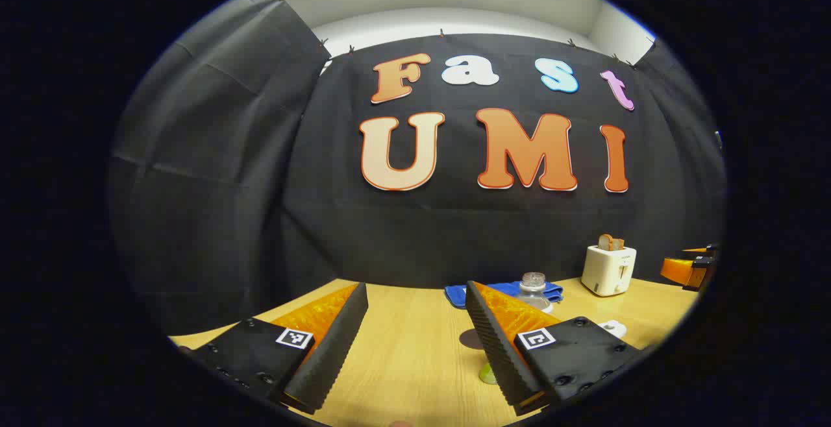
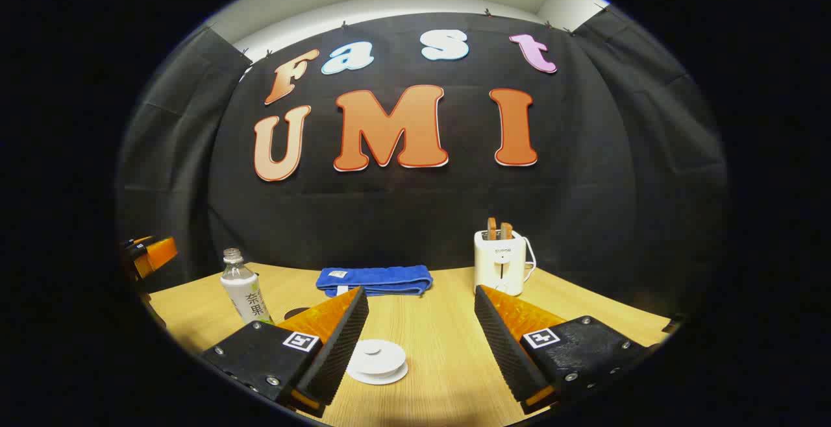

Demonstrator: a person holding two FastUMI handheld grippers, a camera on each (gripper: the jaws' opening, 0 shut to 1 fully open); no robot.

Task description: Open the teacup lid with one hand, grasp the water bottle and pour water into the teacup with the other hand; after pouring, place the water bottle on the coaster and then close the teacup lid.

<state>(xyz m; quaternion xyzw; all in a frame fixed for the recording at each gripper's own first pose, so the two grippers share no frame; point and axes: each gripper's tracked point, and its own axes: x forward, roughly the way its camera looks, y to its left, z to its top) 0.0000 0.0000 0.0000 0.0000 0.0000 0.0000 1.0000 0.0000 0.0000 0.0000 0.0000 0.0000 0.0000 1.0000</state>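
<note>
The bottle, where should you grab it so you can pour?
Grip the bottle around its middle, squeezing the two sides, coming in level from the front. It stands upright and is tall, round and slim, so the left hand-held gripper's wide-open jaws should fit around it. Stay below the narrow neck, and come in clear of the dark coaster beside it.

Matt wood-grain table, soft blue cloth, clear glossy plastic water bottle
</note>
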